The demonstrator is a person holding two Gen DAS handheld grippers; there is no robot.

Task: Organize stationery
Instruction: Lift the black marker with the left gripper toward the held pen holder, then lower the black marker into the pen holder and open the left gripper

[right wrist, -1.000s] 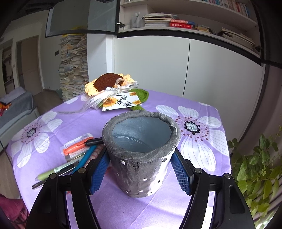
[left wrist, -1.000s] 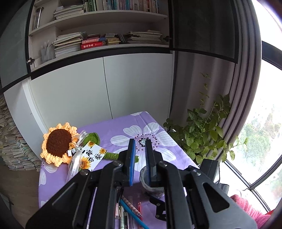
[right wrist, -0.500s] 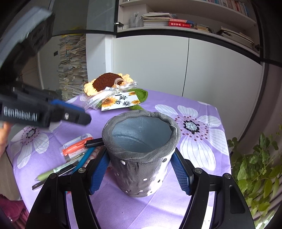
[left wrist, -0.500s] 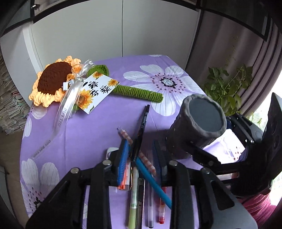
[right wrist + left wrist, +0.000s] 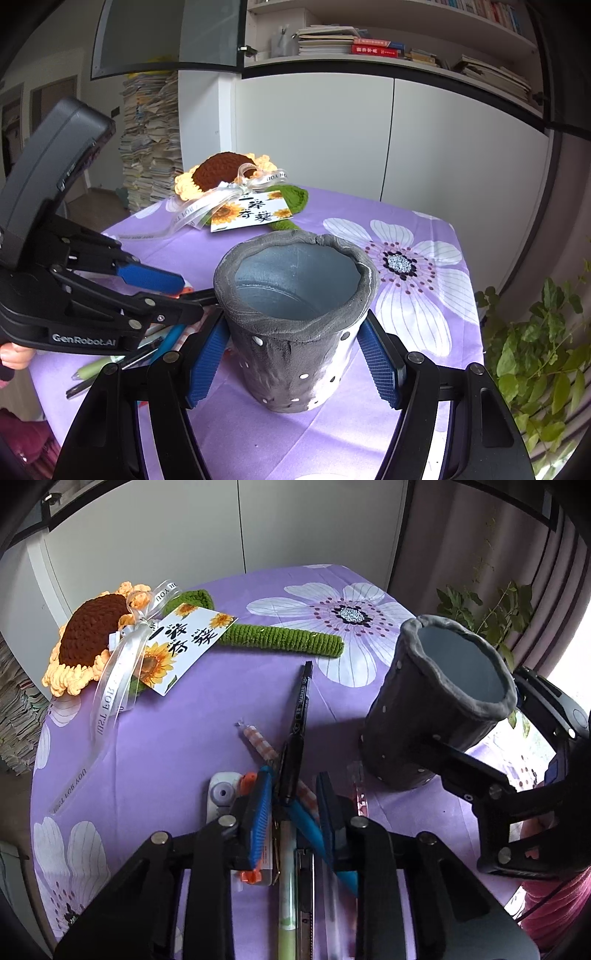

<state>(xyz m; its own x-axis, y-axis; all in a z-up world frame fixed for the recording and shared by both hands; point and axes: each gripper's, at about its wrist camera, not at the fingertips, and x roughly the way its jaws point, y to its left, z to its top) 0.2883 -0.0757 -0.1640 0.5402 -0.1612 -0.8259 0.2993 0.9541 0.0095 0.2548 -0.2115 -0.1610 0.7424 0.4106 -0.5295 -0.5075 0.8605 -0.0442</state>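
Left wrist: left hand-held gripper (image 5: 291, 794) angled down, closing on black marker (image 5: 297, 731); right grips pot (image 5: 295, 314).

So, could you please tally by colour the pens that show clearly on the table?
Black marker: 1
Blue pen: 1
Light green pen: 1
Orange-checked pen: 1
Clear pen, red inside: 1
Total: 5

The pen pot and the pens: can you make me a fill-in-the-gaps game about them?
1. The right tongs are shut on the grey ____.
2. The left tongs are closing over a black ____.
3. The pen pot has ____ pens inside it.
4. The crochet sunflower wears a white ____.

Missing words: pen pot; marker; no; ribbon
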